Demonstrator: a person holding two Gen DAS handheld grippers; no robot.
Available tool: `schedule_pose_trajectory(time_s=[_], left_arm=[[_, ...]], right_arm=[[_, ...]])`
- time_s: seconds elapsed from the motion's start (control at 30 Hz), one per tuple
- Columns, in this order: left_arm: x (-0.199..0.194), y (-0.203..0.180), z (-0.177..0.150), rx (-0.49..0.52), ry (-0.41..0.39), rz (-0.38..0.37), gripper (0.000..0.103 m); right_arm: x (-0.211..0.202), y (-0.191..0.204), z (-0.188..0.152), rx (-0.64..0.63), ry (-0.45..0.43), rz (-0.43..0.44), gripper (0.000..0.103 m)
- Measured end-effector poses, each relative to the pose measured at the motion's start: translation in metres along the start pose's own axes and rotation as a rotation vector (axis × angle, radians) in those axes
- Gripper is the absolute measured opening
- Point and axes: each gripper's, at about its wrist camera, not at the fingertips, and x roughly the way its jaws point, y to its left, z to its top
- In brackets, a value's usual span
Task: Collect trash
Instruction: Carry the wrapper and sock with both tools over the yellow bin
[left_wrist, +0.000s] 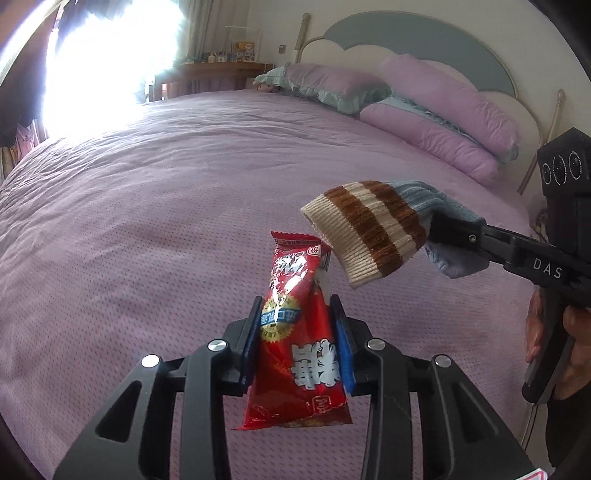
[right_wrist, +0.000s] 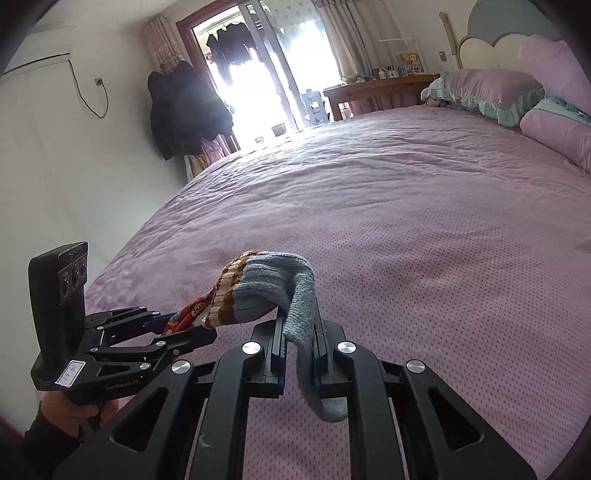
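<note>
A red snack wrapper (left_wrist: 295, 332) stands upright between the blue pads of my left gripper (left_wrist: 297, 314), which is shut on it above the purple bedspread (left_wrist: 166, 206). To its right my right gripper (left_wrist: 439, 230) is shut on a sock (left_wrist: 373, 230) with a cream and brown striped cuff and a grey-blue foot; the cuff hangs close to the wrapper's top. In the right wrist view the sock (right_wrist: 280, 288) drapes over my right gripper (right_wrist: 300, 332), its toe dangling below. The left gripper (right_wrist: 184, 325) comes in from the left with the wrapper (right_wrist: 186, 314) partly hidden behind the sock's cuff.
Purple pillows (left_wrist: 443, 110) with teal frills lie against the headboard (left_wrist: 424, 40) at the far right. A wooden desk (right_wrist: 376, 88) with small items stands beyond the bed. Dark coats (right_wrist: 184, 114) hang beside the bright balcony door (right_wrist: 258, 74). A person's hand (left_wrist: 565, 332) grips the right handle.
</note>
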Motion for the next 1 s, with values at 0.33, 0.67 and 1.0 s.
schedule_pose_trajectory(time_s=[0.33,0.67,1.0], left_arm=[[-0.040,-0.090,-0.046,0.070,-0.001,-0.097,0.035],[-0.047,-0.207,-0.101,0.158,0.048,-0.312,0.035],[-0.018,-0.323,-0.180,0.276,0.244,-0.509,0.036]], right_arm=[[-0.110,-0.008,-0.064,0.042,-0.059,-0.044,0.010],[-0.232,-0.039,-0.166,0.209,-0.163,-0.180,0.010],[-0.325,-0.073,-0.269,0.371,-0.148,-0.509,0.010]])
